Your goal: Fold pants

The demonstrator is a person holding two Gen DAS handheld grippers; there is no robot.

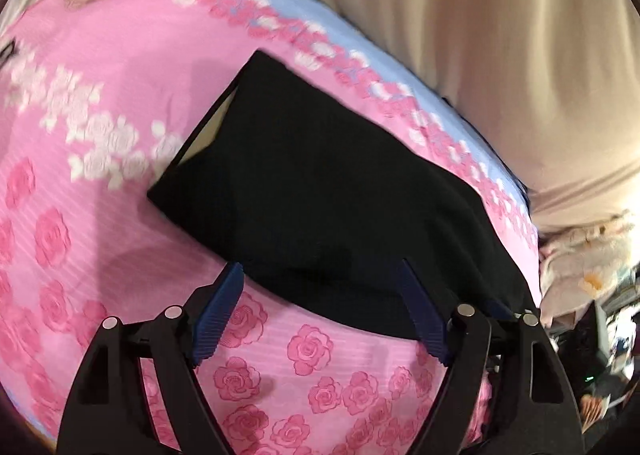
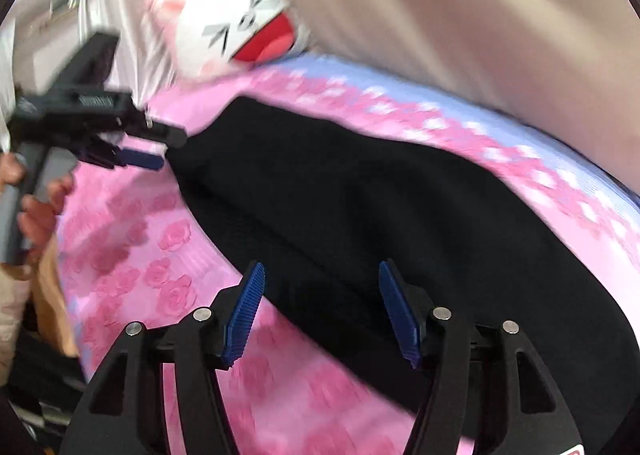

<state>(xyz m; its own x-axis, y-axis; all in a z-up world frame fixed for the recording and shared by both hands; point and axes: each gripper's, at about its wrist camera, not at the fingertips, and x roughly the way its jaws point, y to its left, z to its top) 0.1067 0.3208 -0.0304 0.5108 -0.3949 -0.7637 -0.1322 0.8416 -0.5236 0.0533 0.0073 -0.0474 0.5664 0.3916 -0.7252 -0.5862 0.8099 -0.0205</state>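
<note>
Black pants (image 1: pixel 320 183) lie folded flat on a pink rose-print bedsheet (image 1: pixel 80 223). My left gripper (image 1: pixel 320 267) hangs open just over their near edge, blue pads apart with nothing pressed between them. In the right wrist view the pants (image 2: pixel 360 195) stretch as a long dark band from upper left to lower right. My right gripper (image 2: pixel 320 267) stands open above their near side, with cloth showing between the fingers but not pinched. The left gripper (image 2: pixel 168 149) also shows at the pants' far left end, held by a hand (image 2: pixel 36 215).
A white and pink plush pillow with a red mouth (image 2: pixel 240 27) rests at the head of the bed. Beige fabric (image 1: pixel 500 35) rises along the far side, past the sheet's blue border (image 1: pixel 280 3). Clutter (image 1: pixel 592 295) sits beyond the bed's right end.
</note>
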